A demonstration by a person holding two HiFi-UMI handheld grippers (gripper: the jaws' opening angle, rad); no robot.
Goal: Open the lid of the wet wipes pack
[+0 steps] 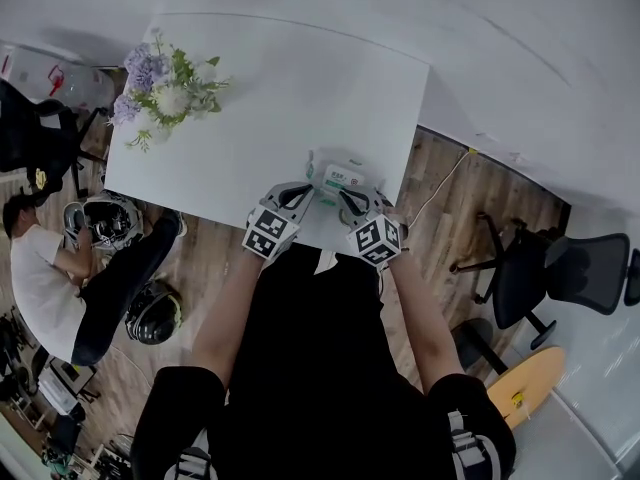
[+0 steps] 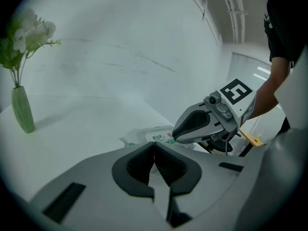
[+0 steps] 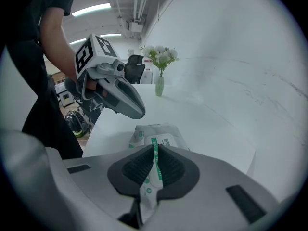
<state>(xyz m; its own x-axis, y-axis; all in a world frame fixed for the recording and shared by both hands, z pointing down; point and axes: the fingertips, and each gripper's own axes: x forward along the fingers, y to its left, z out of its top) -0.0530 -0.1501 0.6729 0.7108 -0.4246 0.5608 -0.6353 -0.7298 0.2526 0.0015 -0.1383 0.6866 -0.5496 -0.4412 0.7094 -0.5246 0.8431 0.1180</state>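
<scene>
While a person in black stands at the near edge of a white desk (image 1: 270,98), the wet wipes pack (image 1: 340,177) lies flat at that edge, just below the middle of the head view, with both tongs drawn up to it. The right tongs (image 1: 348,198) are drawn narrow on the pack's near end. In the right gripper view the white-and-green wrapper (image 3: 159,131) fills the thin slit between the dark pads (image 3: 175,167) and trails out beneath them. The left tongs (image 1: 303,194) hover just beside the pack's left end, not touching it. In the left gripper view their tips (image 2: 154,146) meet with nothing between them, and the pack (image 2: 154,134) sits just beyond, partly behind the right tongs (image 2: 180,131) at the right of that frame. A vase of flowers (image 1: 160,93) stands well apart from the pack at the desk's upper-left corner. Off the desk, a seated person (image 1: 40,268) shows at the far left of the head view and a black office chair (image 1: 560,268) at the right.
</scene>
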